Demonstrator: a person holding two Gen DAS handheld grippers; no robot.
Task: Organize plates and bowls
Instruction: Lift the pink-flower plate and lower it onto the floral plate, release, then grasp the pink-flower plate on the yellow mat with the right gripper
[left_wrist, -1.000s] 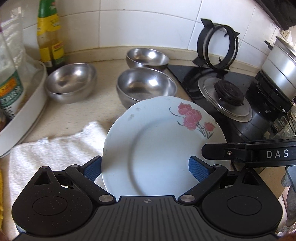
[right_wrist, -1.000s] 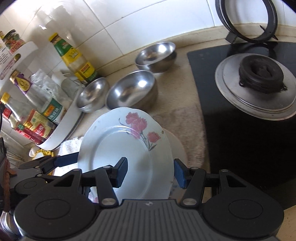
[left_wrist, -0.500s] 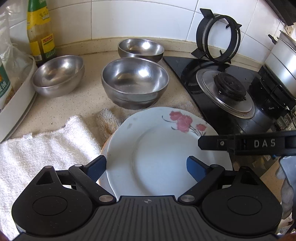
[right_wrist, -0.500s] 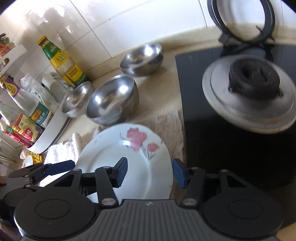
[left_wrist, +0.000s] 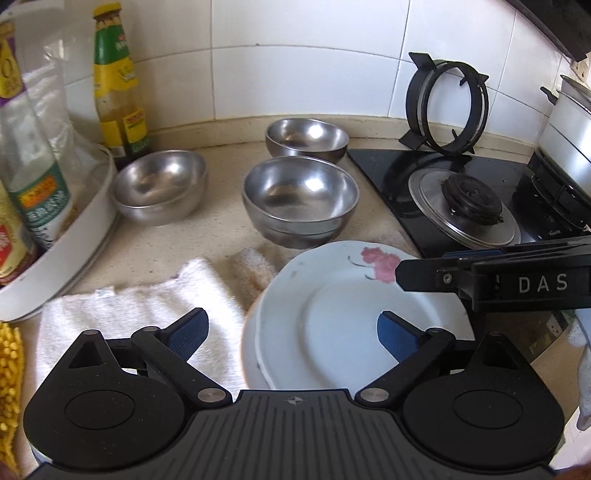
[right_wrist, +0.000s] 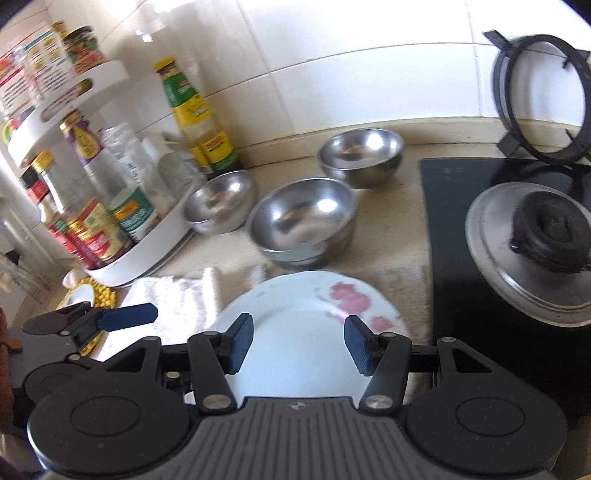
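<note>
A white plate with pink flowers lies on another white plate whose rim shows at its left; it also shows in the right wrist view. My left gripper is open and empty above the plates' left side. My right gripper is open and empty over the plate, and its finger crosses the left wrist view. Three steel bowls stand behind: a near one, a far one and a left one.
A white towel lies left of the plates. A white rack with bottles and jars stands at the left. A black stove with a burner and a leaning pan support is at the right, with a steel pot beyond.
The flowered plate went down from a tilted, held position onto the lower plate. Both grippers have let it go and drawn back a little.
</note>
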